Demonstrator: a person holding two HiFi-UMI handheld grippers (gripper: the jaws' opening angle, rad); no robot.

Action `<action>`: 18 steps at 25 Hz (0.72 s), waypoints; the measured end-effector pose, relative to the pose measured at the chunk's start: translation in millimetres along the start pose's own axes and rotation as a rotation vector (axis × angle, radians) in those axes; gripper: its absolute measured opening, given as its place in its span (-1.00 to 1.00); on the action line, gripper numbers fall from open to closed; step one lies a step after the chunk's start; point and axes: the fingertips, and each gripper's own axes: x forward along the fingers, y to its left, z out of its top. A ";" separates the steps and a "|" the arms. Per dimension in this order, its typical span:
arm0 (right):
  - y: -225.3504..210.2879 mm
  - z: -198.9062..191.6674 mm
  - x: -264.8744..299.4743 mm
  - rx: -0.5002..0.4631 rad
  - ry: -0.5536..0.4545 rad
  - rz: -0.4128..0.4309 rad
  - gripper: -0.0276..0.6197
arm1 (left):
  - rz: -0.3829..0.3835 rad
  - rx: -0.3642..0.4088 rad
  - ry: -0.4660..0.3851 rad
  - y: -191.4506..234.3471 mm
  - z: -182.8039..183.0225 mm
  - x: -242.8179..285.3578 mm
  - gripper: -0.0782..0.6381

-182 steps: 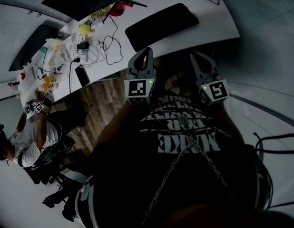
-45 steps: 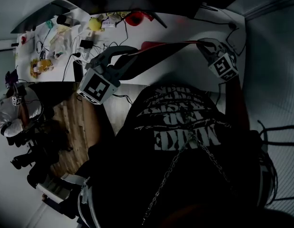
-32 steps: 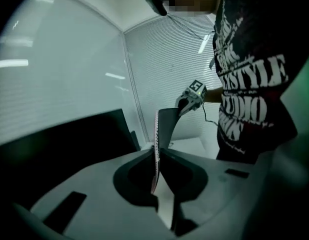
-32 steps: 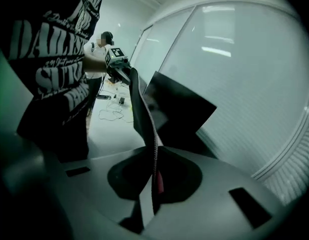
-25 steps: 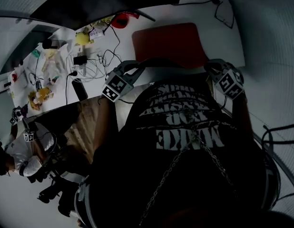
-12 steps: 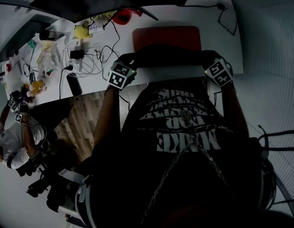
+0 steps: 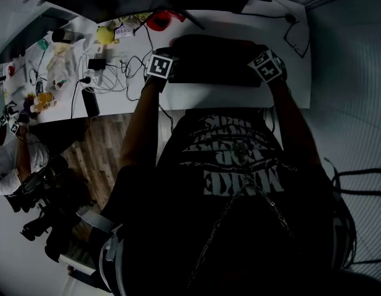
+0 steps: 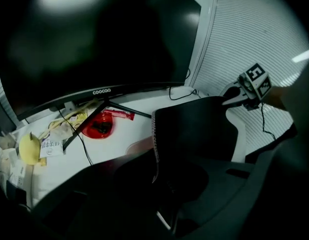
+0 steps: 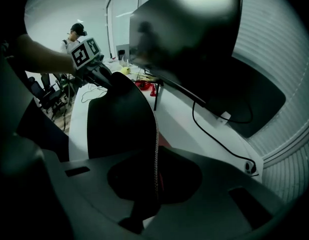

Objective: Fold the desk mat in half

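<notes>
The desk mat (image 7: 212, 59) lies on the white desk (image 7: 289, 85), black side up and doubled over, with almost none of its red face showing. My left gripper (image 7: 172, 63) is shut on the mat's stitched edge (image 8: 155, 134) at the left. At the right end, my right gripper (image 7: 255, 63) is shut on the same edge (image 9: 156, 144). The held edge hangs a little above the desk, and a strip of red (image 8: 139, 146) shows beneath it. Each gripper view shows the other gripper: the right gripper (image 8: 234, 95) and the left gripper (image 9: 107, 79).
A dark curved monitor (image 8: 84, 44) on a stand (image 8: 102, 109) rises just behind the mat. A red object (image 7: 158, 21), a yellow object (image 7: 104, 36), tangled cables (image 7: 113, 73) and a phone (image 7: 90, 102) crowd the desk's left. A cable (image 7: 289, 26) lies far right. Another person (image 7: 15, 159) sits at left.
Both grippers have moved away from me across the desk, carrying the mat's edge over. The red face, mostly showing a second ago, is now covered by black.
</notes>
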 end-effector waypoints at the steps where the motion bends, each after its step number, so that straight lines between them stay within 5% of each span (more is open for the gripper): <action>1: -2.0 -1.0 7.8 -0.002 0.009 0.009 -0.87 | 0.010 -0.010 0.024 2.8 -3.6 5.8 -0.72; 11: -10.2 -18.5 76.8 -0.120 0.100 0.011 -0.86 | 0.087 -0.083 0.229 19.3 -39.5 53.3 -0.70; 15: -33.9 -26.3 85.3 -0.170 0.089 -0.190 -0.39 | 0.183 -0.091 0.195 35.4 -39.9 49.6 -0.43; 18: -72.6 -19.7 48.5 -0.119 -0.030 -0.419 -0.39 | 0.264 -0.145 0.114 61.2 -40.2 23.7 -0.37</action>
